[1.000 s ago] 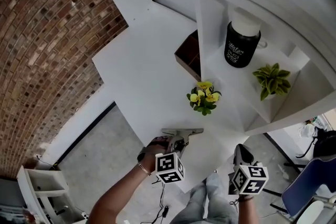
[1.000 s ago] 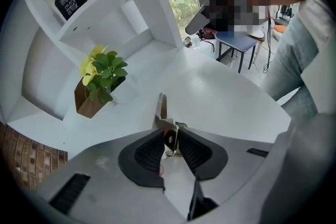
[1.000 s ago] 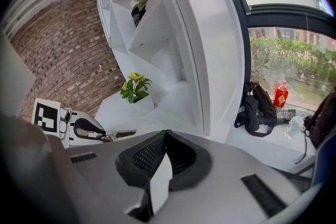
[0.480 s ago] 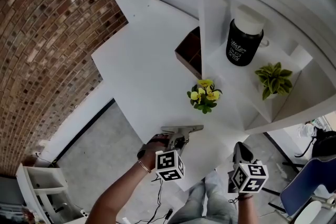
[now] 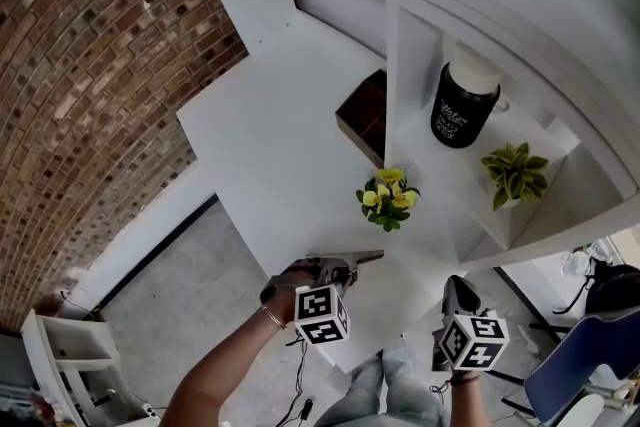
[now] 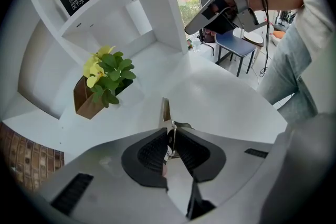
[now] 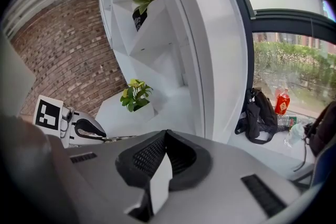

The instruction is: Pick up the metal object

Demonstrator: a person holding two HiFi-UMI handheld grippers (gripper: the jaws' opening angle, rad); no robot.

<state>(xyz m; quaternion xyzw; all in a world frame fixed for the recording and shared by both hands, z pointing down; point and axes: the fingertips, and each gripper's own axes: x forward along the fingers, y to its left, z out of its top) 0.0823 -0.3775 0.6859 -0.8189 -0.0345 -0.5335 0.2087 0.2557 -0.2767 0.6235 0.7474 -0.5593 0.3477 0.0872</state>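
Left gripper (image 5: 336, 271), lower centre of the head view: jaws had just been closing and stood nearly together. In the left gripper view (image 6: 169, 137) the pads (image 6: 152, 150) pinched a thin metal object (image 6: 166, 110) edge-on between their tips. A flat blade projected beyond the jaws towards the middle of the frame. A small tag hung at the pinch point.

Metal object, head view (image 5: 364, 257): a narrow grey strip running right from the left gripper, at the near edge of the white counter (image 5: 270, 145). Whether it rested on the counter or was clear of it could not be determined.

Right gripper (image 5: 459, 292), lower right of the head view: well apart from the metal object and over no part of the counter. In the right gripper view (image 7: 165, 135) the pads met at their tips with nothing between them.

Beyond the metal object, centre frame: a yellow-flowered plant (image 5: 388, 198) stood on the counter. A brown box (image 5: 364, 118) sat just behind it against the white shelf unit (image 5: 410, 45).

Upper right, on the shelves: a black jar (image 5: 462, 109) with a white lid, upright. A green plant (image 5: 515, 171) stood one compartment to its right.

Left side of the frame: a brick wall (image 5: 80, 65).
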